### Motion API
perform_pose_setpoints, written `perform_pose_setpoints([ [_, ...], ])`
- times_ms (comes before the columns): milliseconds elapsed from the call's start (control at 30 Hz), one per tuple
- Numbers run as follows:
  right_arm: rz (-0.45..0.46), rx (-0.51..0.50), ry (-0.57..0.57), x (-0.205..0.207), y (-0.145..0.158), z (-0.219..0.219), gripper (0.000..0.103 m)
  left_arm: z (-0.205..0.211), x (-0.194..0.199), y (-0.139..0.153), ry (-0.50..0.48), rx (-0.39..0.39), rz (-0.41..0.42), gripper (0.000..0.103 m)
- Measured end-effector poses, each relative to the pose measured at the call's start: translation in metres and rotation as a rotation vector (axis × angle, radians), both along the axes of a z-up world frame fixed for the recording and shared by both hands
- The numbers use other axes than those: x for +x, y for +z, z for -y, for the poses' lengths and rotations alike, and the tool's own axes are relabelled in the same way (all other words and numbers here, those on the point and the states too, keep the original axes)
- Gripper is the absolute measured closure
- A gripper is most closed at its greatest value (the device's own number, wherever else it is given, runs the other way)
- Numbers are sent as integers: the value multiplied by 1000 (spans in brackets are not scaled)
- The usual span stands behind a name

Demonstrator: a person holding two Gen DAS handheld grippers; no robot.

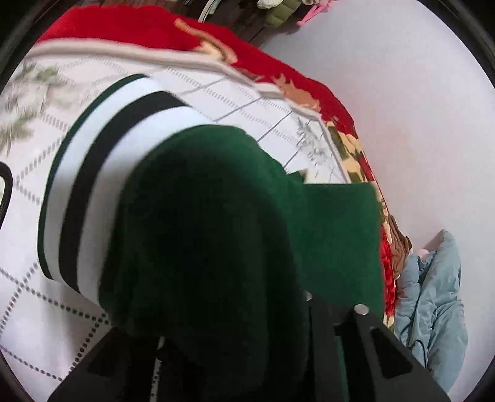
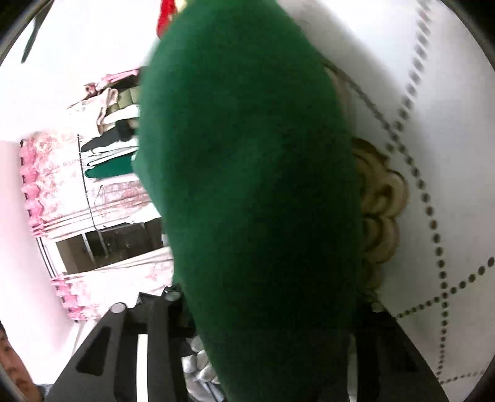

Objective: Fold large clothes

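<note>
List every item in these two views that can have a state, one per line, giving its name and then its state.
Green garment: bunched, lifted, draped over both grippers.
Striped cuff: hanging over the white quilt.
White quilt: spread flat.
Red blanket: lying under the quilt's far edge.
Blue jacket: crumpled beside the bed.
Left hand-held gripper: nearly shut on the green garment.
Right hand-held gripper: fingertips hidden by cloth, grip unclear.

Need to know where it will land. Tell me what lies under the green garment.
A white quilted bedspread shows around the green garment; a red blanket lies beyond. Whatever is directly beneath is covered.
</note>
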State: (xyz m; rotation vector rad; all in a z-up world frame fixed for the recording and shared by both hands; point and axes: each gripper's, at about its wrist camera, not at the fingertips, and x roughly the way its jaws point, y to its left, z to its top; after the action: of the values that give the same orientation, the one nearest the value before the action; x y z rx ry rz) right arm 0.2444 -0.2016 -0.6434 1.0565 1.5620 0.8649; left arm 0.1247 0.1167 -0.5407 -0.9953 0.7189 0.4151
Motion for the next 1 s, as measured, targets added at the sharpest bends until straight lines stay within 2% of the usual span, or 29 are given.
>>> perform_pose_setpoints([
  [100, 44, 8, -19, 1, 27, 0, 66, 2, 12, 29, -27, 45, -1, 88],
  [300, 145, 14, -49, 22, 97, 7, 68, 14, 51, 89, -117, 101, 0, 88],
  [400, 181, 8, -78, 40, 126, 31, 68, 27, 78, 109, -173, 113, 7, 88],
  [533, 227, -5, -129, 73, 162, 70, 68, 49, 133, 132, -250, 113, 36, 88],
  [667, 273, -25, -199, 120, 191, 109, 68, 78, 199, 144, -324, 125, 70, 88],
  [767, 296, -39, -238, 160, 195, 150, 68, 99, 247, 142, -369, 128, 90, 88],
  [867, 315, -64, -271, 208, 194, 180, 68, 121, 304, 132, -402, 111, 107, 88],
  [1000, 323, -76, -306, 268, 177, 225, 68, 148, 369, 110, -438, 99, 133, 88],
])
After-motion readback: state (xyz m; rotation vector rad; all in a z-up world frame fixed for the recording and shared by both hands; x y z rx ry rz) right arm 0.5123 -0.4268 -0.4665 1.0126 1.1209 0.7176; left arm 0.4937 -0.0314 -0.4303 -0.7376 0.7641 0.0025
